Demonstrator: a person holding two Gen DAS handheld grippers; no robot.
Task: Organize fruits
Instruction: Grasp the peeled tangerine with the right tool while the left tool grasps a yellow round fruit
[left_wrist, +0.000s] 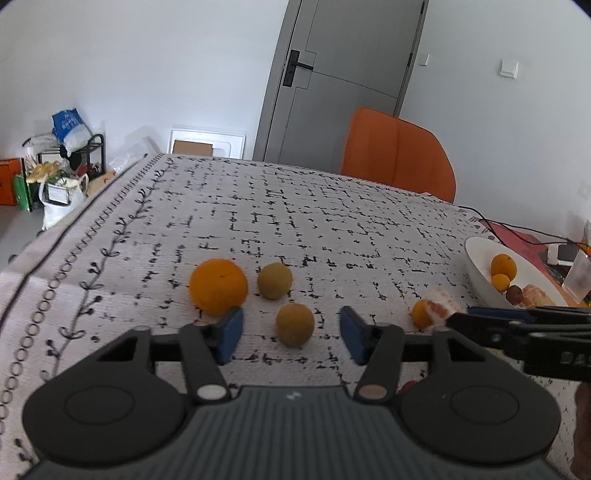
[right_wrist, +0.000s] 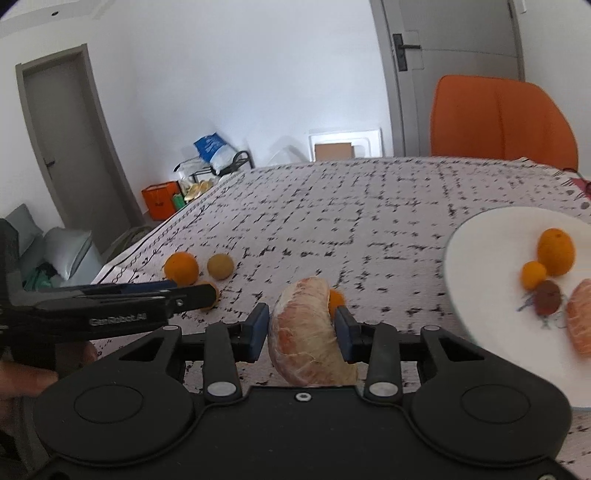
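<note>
Fruit lay loose on the white, black-flecked tablecloth in the left wrist view: a large round orange on the left, one dull yellow-green round fruit just beside it and a second nearer. The left gripper stood wide open and empty around that nearer fruit, touching nothing. Closing off-centre could have sent the ball rolling toward the cloth's left edge. Far right, a white shallow plate held other fruit.

From the right wrist view, the right gripper was clamped on a peeled pale-orange citrus segment, its blue pads pressing both sides. A soft segment could have burst under too firm a squeeze, or slipped out on the way to the plate at right. Behind it sat a small orange fruit, seemingly on the cloth, though mostly hidden. A low carry might have knocked it.
</note>
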